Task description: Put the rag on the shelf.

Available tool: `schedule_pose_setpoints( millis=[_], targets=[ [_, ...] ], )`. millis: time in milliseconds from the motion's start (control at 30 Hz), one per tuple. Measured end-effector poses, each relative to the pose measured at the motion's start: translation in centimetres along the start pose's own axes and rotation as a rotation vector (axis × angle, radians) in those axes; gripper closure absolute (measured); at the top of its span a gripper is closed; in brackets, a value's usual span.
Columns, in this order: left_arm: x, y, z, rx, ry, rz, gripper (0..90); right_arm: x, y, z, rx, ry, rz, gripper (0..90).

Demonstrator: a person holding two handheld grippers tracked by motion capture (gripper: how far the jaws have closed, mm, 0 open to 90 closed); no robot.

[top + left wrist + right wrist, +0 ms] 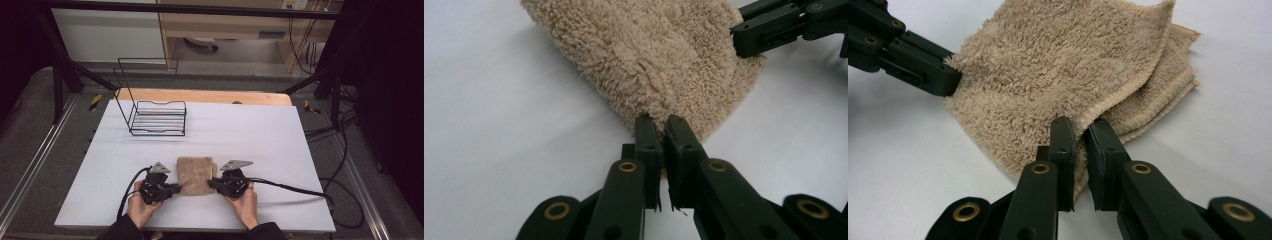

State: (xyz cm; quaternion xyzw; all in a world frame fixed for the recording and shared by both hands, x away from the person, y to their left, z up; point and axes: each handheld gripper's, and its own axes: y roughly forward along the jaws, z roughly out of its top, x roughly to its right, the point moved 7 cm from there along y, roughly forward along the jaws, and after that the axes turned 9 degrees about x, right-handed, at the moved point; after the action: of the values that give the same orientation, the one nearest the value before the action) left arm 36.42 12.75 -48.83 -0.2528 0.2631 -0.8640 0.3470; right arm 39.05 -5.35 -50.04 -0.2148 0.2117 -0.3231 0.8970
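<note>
At the near edge of the counter (250, 125), two hands are brought in from below, each carrying tongs. The left tongs (175, 188) are closed on the near left corner of the towel (196, 175), and the right tongs (212, 183) are closed on its near right corner. In the left gripper view the jaws stand almost together, with a tuft of pile pinched between the pads (648, 135). In the right gripper view the jaws are likewise nearly shut, and the hemmed edge of the top layer is clamped and drawn up off the layers beneath (1148, 100).

The towel is a tan, fluffy cloth, folded into a small stack of several layers, and it lies flat on the white counter between the two tongs, close to the person. The corners are judged to be gripped in this way so that the cloth can be lifted or spread evenly, with the pull shared by both sides; since only the upper layer seems to be caught on the right, an unfolding is thought likely.

Farther back, toward the left, a black wire rack (159, 118) is set on the counter, well apart from the towel. Its tall back frame is upright, and nothing is held in its basket. It is possibly meant to receive the towel, though that cannot be confirmed.
</note>
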Motion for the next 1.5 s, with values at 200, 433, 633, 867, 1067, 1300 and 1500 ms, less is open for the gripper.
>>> schedule_pose_setpoints(
  millis=[200, 433, 633, 867, 1067, 1300, 1500],
  targets=[
    [-0.1, 0.0, -0.5, 0.009, 0.022, 0.018, 79.2, -0.3, 0.3, 0.0, -0.002, -0.028, 0.012, 75.4],
    [-1.5, -1.2, 1.0, 0.091, 0.053, 0.03, 48.1, 1.1, -1.5, 0.9, 0.061, -0.042, -0.016, 49.5],
    [-3.2, -0.9, 3.0, 0.108, 0.044, 0.021, 30.6, 3.3, -3.6, 0.8, 0.087, -0.046, -0.042, 31.8],
    [-4.7, 0.7, 4.3, 0.1, 0.038, 0.039, 19.0, 5.0, -4.9, 0.7, 0.114, -0.053, -0.054, 16.5],
    [-5.8, 1.8, 5.3, 0.121, 0.013, 0.048, 17.3, 6.1, -5.6, 0.5, 0.104, -0.034, -0.053, 8.2],
    [-7.1, 3.4, 5.6, 0.117, -0.038, 0.06, 30.1, 6.4, -5.7, 0.4, 0.095, -0.028, -0.059, 4.3],
    [-7.5, 3.8, 5.4, 0.109, -0.024, 0.084, 41.1, 6.4, -5.6, 0.4, 0.103, -0.023, -0.058, 4.1]
  ],
)
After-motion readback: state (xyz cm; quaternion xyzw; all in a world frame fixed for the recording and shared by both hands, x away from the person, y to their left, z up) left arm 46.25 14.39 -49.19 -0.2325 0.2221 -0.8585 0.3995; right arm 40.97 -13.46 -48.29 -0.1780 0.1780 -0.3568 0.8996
